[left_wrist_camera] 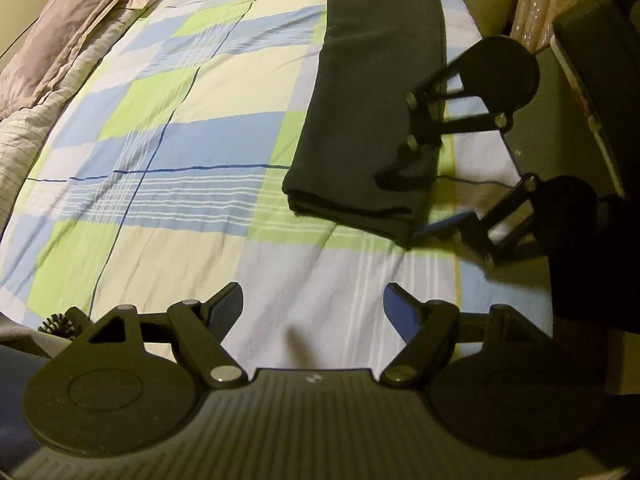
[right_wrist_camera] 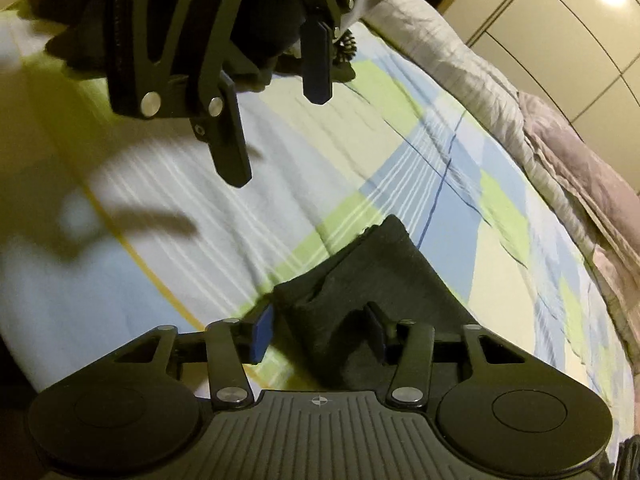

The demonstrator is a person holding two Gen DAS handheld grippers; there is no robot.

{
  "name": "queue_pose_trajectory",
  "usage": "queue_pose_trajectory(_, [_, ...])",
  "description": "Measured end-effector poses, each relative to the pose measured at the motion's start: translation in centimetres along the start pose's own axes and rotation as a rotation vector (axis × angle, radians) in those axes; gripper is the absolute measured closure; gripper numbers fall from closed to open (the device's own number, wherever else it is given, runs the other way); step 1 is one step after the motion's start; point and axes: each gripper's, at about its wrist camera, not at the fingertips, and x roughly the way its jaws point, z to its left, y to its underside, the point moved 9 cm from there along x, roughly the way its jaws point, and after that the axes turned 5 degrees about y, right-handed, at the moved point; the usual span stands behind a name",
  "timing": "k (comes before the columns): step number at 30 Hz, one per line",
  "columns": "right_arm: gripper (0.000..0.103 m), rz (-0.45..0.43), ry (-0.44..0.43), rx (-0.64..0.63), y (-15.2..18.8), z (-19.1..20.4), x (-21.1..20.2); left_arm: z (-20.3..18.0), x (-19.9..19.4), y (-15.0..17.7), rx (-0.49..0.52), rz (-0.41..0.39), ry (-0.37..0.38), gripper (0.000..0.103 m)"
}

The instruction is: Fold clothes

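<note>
A checked bedsheet [left_wrist_camera: 168,152] in blue, green and cream covers the bed. On it, toward its edge, lies a dark garment [left_wrist_camera: 372,104] folded into a long strip. The right gripper [right_wrist_camera: 320,330] has its jaws around the garment's near corner, not yet pressing. The left gripper [left_wrist_camera: 314,312] hangs open over bare sheet.

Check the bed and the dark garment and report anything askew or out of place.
Nothing stands out. The long, dark folded garment lies flat along the checked blue, green and cream bedsheet. Only its near end is rumpled, between the fingers of the right hand-held gripper.
</note>
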Motion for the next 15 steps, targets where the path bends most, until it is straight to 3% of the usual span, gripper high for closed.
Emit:
queue_pose_trajectory(5, [0.091,0.021,-0.043,0.138,-0.8,-3.8,-1.3,0.4,-0.7,-1.9,0.009,-0.03,-0.009,0.029])
queue_pose_trajectory(9, [0.091,-0.01,-0.057,0.398,-1.2,-11.0,-4.4,0.5,-1.1,-5.3,0.022,-0.074,-0.012,0.029])
queue_pose_trajectory(12, [0.091,-0.037,-0.029,0.676,0.9,-19.0,-7.7,-0.4,-0.5,-9.5,0.074,-0.102,0.004,0.029])
queue_pose_trajectory(15, [0.091,-0.063,0.011,0.943,6.5,-27.1,-10.4,-1.5,0.1,-13.7,0.131,-0.128,0.02,0.029])
